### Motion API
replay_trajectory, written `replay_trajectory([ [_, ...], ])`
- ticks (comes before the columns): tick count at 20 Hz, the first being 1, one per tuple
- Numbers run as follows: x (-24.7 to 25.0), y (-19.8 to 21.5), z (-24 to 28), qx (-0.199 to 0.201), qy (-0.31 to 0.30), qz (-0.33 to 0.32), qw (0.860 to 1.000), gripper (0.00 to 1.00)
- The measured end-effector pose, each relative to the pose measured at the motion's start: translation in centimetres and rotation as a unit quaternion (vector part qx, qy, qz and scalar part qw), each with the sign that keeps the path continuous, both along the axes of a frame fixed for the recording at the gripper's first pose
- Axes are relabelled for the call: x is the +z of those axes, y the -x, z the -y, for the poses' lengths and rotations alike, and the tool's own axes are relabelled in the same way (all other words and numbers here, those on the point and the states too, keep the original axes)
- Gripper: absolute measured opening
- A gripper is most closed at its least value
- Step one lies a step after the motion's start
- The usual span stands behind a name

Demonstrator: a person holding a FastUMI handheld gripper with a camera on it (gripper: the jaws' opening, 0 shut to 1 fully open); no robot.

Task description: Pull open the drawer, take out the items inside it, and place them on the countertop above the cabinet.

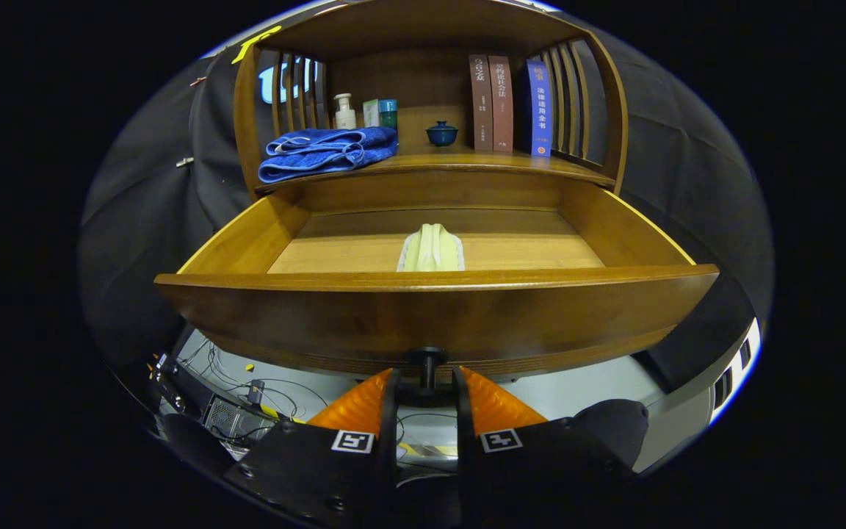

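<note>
Up on the surface above the cabinet, a folded blue towel (327, 150) is lying at the left, well clear of the work. Below it the brown wooden drawer (434, 312) is standing pulled open, and the claw (427, 389) is gripping the small dark knob (427, 361) under its front, both fingers pressing on the stem. Straight ahead and above the fingers, a pale green folded cloth (431, 250) is resting on the drawer floor, its long axis running away from the claw toward the back wall.

books (500, 103): spine titles in Chinese characters, too small to read | gripper (427, 382): square coded tags, no text
</note>
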State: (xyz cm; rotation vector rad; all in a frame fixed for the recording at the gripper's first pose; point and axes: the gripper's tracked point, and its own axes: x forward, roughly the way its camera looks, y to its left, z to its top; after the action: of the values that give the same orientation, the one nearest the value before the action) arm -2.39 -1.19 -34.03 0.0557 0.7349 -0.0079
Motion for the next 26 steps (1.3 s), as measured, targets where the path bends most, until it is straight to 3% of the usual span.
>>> replay_trajectory([
  [10, -0.2, -0.1, 0.4, 0.007, 0.006, 0.003, 1.000, 0.38],
  [13, -0.1, 0.1, 0.4, 0.000, 0.000, 0.000, 1.000, 0.42],
  [16, -0.1, 0.7, 0.1, 0.002, -0.002, -0.006, 1.000, 0.53],
  [20, 1.1, 1.6, 0.6, -0.003, -0.006, -0.015, 1.000, 0.99],
  [26, 10.2, 0.5, 1.3, -0.017, -0.038, 0.071, 0.997, 0.99],
])
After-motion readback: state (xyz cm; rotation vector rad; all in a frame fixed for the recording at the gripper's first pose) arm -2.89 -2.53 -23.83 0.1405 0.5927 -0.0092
